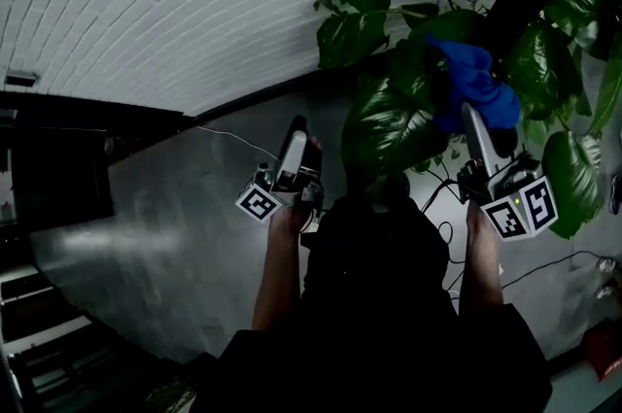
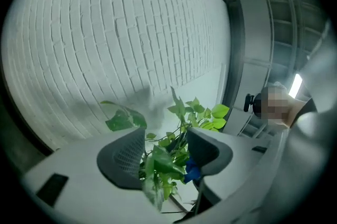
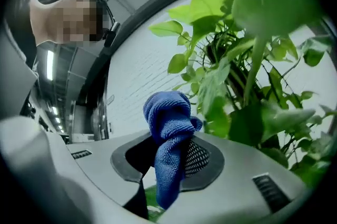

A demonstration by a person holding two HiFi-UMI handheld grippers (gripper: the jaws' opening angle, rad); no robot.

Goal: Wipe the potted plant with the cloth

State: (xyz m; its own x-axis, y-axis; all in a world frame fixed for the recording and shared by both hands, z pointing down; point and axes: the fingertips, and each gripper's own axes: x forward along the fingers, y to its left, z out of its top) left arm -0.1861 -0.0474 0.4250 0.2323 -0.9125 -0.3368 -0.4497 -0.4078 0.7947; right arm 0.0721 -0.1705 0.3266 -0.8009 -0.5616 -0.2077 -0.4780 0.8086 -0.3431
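White brick wall (image 1: pixel 146 3) fills the left. Left gripper (image 2: pixel 166 137): jaws partly apart, holding nothing. Potted plant (image 1: pixel 389 124): leaves visible, pot hidden from view. Right gripper (image 3: pixel 169 153): jaws clamped on blue cloth (image 3: pixel 167 115), among the leaves.

Blue cloth (image 3: pixel 169 133), green plant (image 1: pixel 384 129), white brick-patterned wall (image 1: pixel 146 3), grey floor (image 1: pixel 165 226), cube (image 1: pixel 523 207) patterned in black-and-white squares, dark grey pads (image 2: pixel 124 157) with dotted mesh
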